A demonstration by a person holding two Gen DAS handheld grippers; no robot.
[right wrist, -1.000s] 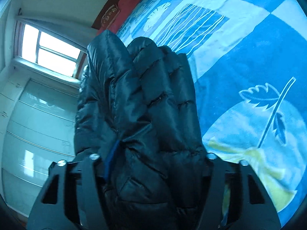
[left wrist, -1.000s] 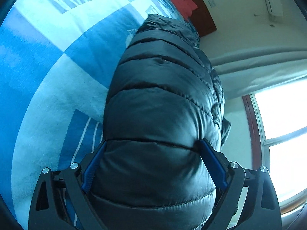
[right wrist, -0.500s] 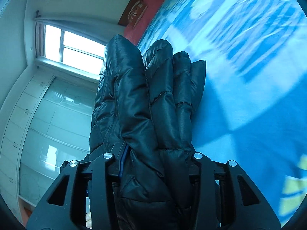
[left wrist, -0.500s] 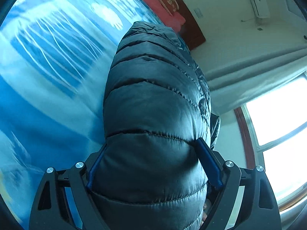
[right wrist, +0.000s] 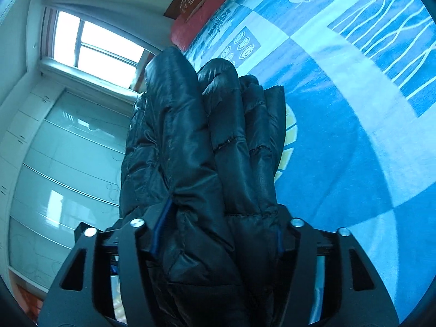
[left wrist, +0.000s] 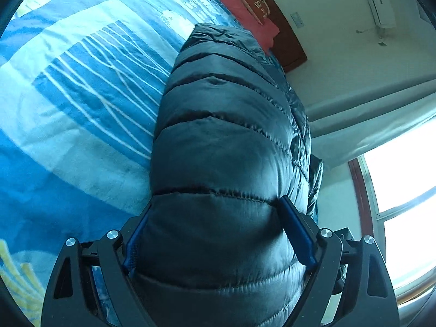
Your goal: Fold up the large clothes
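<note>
Bedding fills most of both views: a blue and pale-blue patterned bedspread [left wrist: 81, 125] with white branching lines, leaf prints and ringed circles covers the bed under your grippers. At the head end lies a red pillow [left wrist: 239, 8] against a dark wooden headboard [left wrist: 283, 38] — gold lettering sits on it, too small to read. Beyond, you have a bright window [right wrist: 92, 43], a wall air conditioner [left wrist: 377, 2] and pale glossy wardrobe doors [right wrist: 62, 163].

Since a second ago the bedspread pattern has slid beneath both grippers, and more of the pillow and headboard now shows.

Your left gripper [left wrist: 218, 234] stands wide, its blue pads pressed into a thick fold of the dark quilted puffer jacket [left wrist: 229, 141], which bulges up between the fingers above the bed. Your right gripper [right wrist: 218, 234] clamps another bunched part of the same jacket [right wrist: 207, 147] — its jaws have just been opening, yet the padding still fills the gap and both pads bear on it.
</note>
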